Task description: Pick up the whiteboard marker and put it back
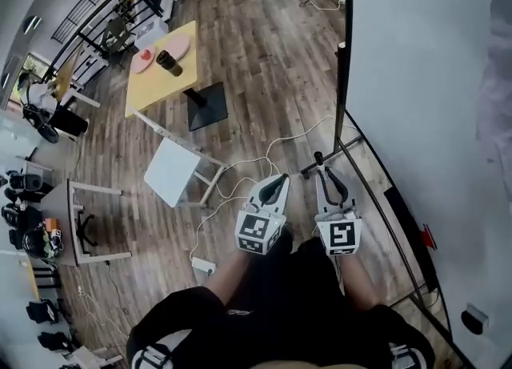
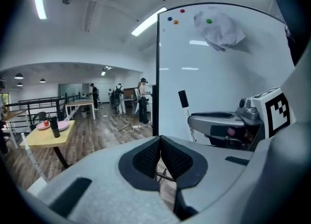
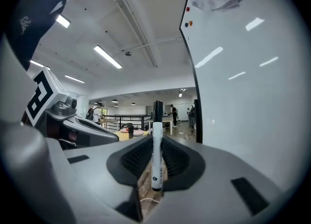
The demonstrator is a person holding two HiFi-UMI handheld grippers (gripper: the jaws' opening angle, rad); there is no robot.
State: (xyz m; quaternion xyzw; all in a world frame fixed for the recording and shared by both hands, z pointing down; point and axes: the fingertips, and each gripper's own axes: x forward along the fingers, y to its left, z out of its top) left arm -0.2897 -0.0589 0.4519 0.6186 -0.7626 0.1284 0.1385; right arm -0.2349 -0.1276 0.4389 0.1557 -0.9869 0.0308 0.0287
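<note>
The whiteboard marker (image 3: 156, 164), white with a black cap, stands upright between the pads of my right gripper (image 3: 155, 143), which is shut on it. In the head view the right gripper (image 1: 322, 170) points at the foot of the whiteboard (image 1: 424, 79), with the marker's cap (image 1: 318, 156) at its tip. My left gripper (image 2: 160, 143) is shut with nothing in it. It sits just left of the right one (image 1: 281, 178). The left gripper view shows the marker (image 2: 187, 116) against the whiteboard (image 2: 218, 82).
A crumpled paper (image 2: 218, 28) hangs under a magnet on the board. The board's dark ledge (image 1: 408, 231) runs along its lower edge. A yellow table (image 1: 156, 91) bears a dark cup (image 1: 169, 62). A white stool (image 1: 172, 171) and cables (image 1: 240, 175) are on the wooden floor.
</note>
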